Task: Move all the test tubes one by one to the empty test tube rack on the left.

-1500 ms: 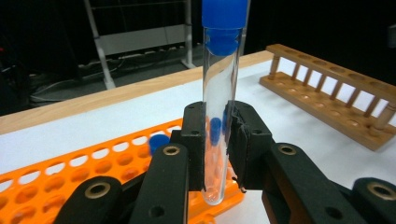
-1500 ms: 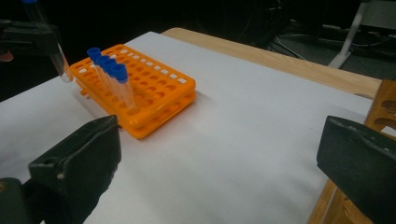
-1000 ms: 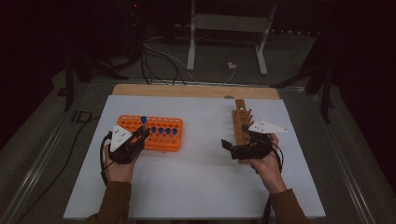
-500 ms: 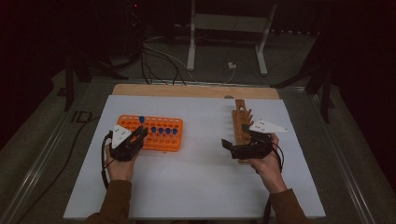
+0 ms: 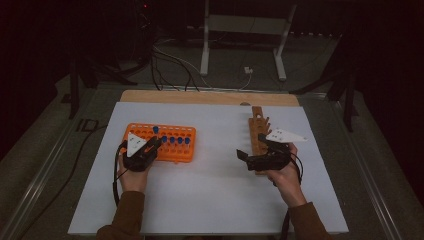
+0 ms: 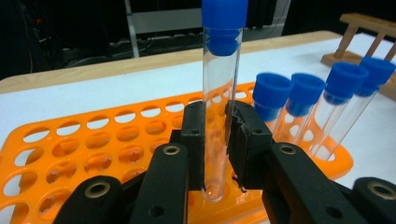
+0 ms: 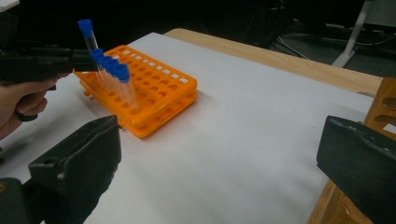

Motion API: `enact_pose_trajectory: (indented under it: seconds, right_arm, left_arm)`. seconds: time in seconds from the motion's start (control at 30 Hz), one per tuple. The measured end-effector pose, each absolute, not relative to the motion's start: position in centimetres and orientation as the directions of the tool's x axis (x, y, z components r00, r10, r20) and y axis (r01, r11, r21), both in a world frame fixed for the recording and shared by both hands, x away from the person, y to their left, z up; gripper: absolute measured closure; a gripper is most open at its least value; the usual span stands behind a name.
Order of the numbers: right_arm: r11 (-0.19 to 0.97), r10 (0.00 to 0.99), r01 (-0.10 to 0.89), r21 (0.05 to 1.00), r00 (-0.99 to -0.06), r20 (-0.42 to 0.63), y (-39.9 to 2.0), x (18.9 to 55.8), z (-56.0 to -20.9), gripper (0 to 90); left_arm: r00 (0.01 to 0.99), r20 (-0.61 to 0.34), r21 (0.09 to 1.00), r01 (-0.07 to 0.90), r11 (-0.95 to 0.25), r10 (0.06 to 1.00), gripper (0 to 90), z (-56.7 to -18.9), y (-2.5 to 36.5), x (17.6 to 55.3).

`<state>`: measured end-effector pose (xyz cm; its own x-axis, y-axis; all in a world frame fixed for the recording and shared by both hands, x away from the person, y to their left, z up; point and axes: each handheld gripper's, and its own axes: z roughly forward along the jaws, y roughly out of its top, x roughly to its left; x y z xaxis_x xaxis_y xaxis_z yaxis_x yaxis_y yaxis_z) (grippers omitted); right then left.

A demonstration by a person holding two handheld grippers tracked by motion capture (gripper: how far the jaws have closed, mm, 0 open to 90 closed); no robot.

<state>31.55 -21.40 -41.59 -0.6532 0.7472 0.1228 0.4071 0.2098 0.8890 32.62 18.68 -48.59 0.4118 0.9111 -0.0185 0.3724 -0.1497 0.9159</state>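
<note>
now, left tool (image 6: 215,140) clamped on a clear test tube (image 6: 218,93) with a blue cap (image 6: 224,18), pads pressing the glass on both sides low on its length. tube upright, rounded bottom hanging just above the near edge of the orange rack (image 6: 70,149), cap well above the jaws. seen from above, left tool (image 5: 150,147) at the rack's near left corner (image 5: 131,131), hand (image 5: 131,177) behind it, brown sleeve coming in from the bottom edge.

beside the held tube, four more blue-capped tubes (image 6: 299,112) standing in a row in the rack, leaning slightly; from the high view a line of blue caps (image 5: 175,140) across the rack's middle. many round holes of the rack bare.

right tool (image 7: 219,158) wide, nothing between the jaws, white bench (image 7: 243,140) showing in the gap. from above, right tool (image 5: 250,157) resting over the near end of a wooden rack (image 5: 257,125) that lies lengthwise on the right half of the bench, jaws pointing left toward the orange rack, well apart from it. right hand (image 5: 285,175) gripping its body, grey three-cornered plate on top.

from the right gripper view, left tool (image 7: 79,58) far off at the upper left, holding the tube (image 7: 88,37) upright over the rack's far end (image 7: 177,93).

white bench sheet (image 5: 215,200) over a wooden board, dark floor with cables beyond.
</note>
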Motion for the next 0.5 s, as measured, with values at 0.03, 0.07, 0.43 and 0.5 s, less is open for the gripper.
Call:
enact_pose_trajectory:
  seconds: [0.03,0.07,0.43,0.5]
  right_arm:
    - [0.21,0.747,0.407,0.889,-0.654,0.123,-21.41,31.54,-41.6,0.4]
    - [0.21,0.747,0.407,0.889,-0.654,0.123,-21.44,31.54,-41.61,0.3]
    - [0.21,0.744,0.408,0.888,-0.656,0.126,-21.37,31.52,-41.6,0.4]
    - [0.215,0.741,0.405,0.888,-0.661,0.122,-21.31,31.57,-41.67,0.3]
  left_arm:
    - [0.412,-0.012,0.911,0.379,-0.16,0.911,77.2,-48.73,18.66,32.65]
    - [0.411,-0.011,0.907,0.388,-0.164,0.912,77.2,-48.88,18.65,32.67]
    - [0.418,0.006,0.861,0.459,-0.217,0.909,77.8,-49.69,18.55,32.93]
    - [0.42,0.001,0.858,0.466,-0.217,0.907,77.9,-49.7,18.64,32.88]
